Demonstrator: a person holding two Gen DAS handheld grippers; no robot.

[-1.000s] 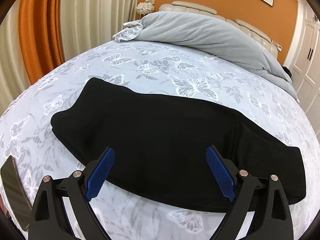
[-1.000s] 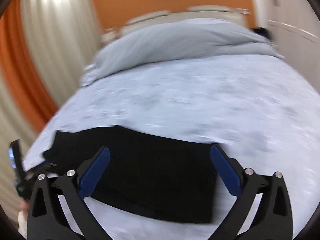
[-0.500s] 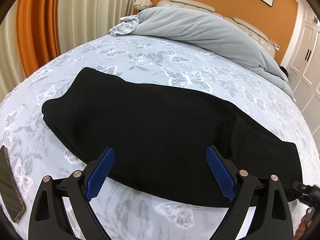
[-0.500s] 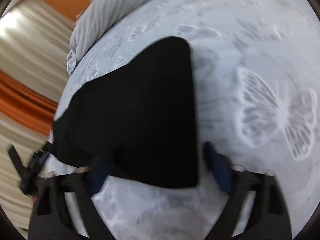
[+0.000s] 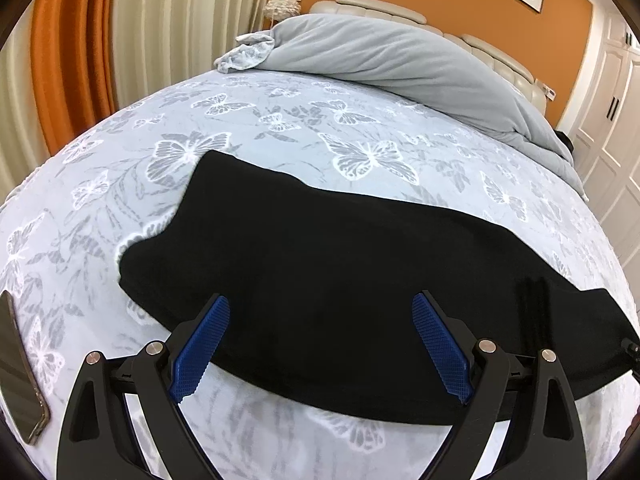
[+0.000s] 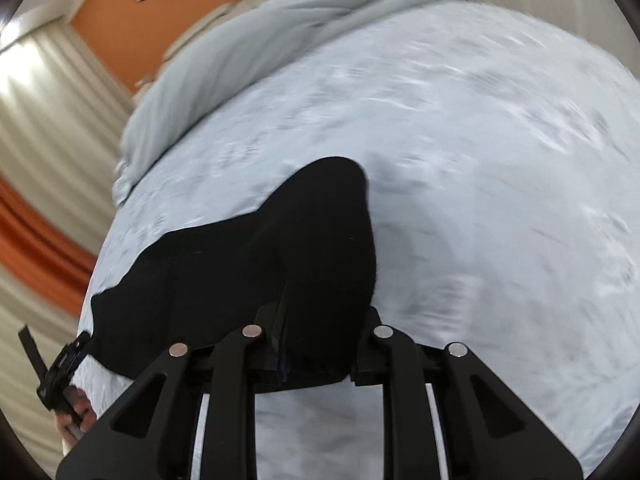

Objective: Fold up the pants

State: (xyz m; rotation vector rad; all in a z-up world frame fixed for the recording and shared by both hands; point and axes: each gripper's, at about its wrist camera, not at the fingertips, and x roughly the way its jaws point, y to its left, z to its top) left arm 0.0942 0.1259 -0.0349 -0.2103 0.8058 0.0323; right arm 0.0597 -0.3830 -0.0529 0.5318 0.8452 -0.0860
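Note:
The black pants [image 5: 340,272] lie folded lengthwise across the butterfly-print bed sheet [image 5: 280,120]. My left gripper [image 5: 320,344] is open, its blue pads over the pants' near edge, holding nothing. In the right wrist view the right gripper [image 6: 320,344] is shut on the right end of the pants [image 6: 320,240], which is lifted off the sheet in a raised fold. Its pads are hidden by the cloth. The right gripper's edge shows at the far right of the left wrist view [image 5: 630,350].
A grey duvet [image 5: 400,56] is heaped at the head of the bed, before the headboard and orange wall. A phone [image 5: 20,376] lies on the sheet at the left. Curtains [image 5: 120,32] hang on the left. The left gripper [image 6: 60,376] appears at lower left in the right wrist view.
The right gripper has closed on the right end of the pants and lifted it. The left gripper stayed open and drew back slightly; the pants' left end looks a bit more bunched.

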